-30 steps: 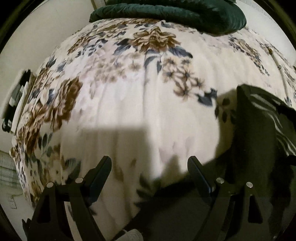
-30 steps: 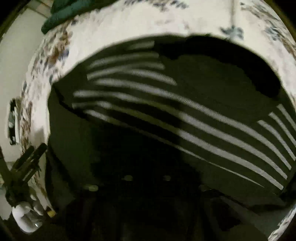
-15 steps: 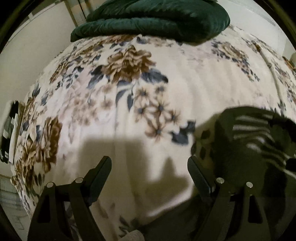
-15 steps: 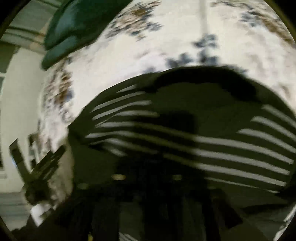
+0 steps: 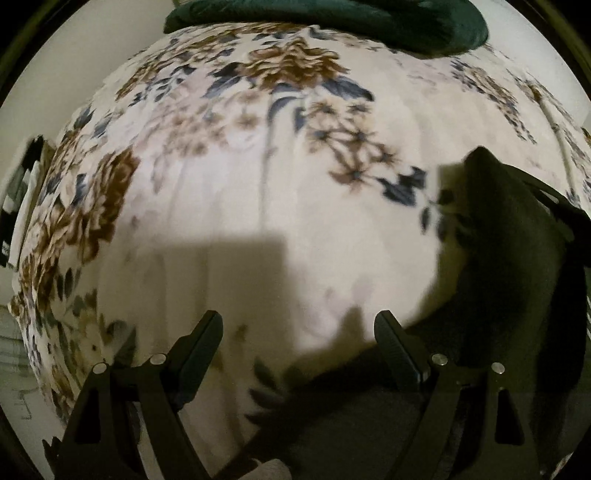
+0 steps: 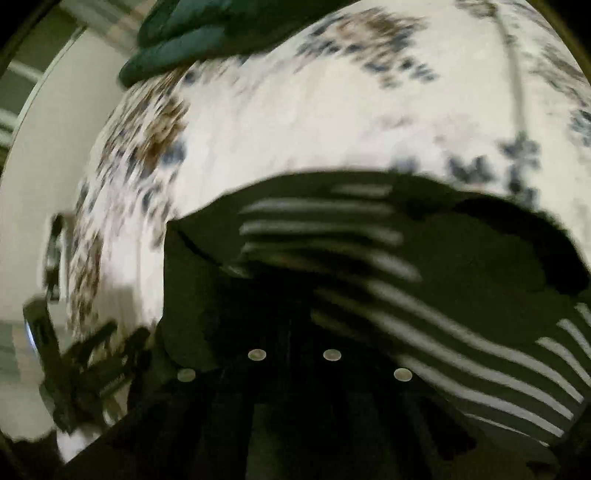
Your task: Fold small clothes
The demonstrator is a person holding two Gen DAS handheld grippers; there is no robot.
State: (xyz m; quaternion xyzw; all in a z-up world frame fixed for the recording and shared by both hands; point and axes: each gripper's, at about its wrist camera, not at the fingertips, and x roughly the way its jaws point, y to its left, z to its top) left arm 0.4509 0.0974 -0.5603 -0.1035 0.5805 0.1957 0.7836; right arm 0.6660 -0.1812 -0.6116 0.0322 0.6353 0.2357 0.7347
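Your left gripper (image 5: pixel 299 332) hangs wide open, empty, over the floral blanket (image 5: pixel 258 184); your right gripper (image 6: pixel 295 332) is clamped shut in the striped garment (image 6: pixel 369 258).

A soft, matt cloth bedspread (image 5: pixel 280 206) with a flower print is seen across the frame. The dark striped garment (image 6: pixel 424 280) at lower right is matt knit cloth. The left gripper (image 5: pixel 298 347) is made of matt black plastic with shiny metal pins. A green blanket (image 5: pixel 332 14) at the top looks plush.
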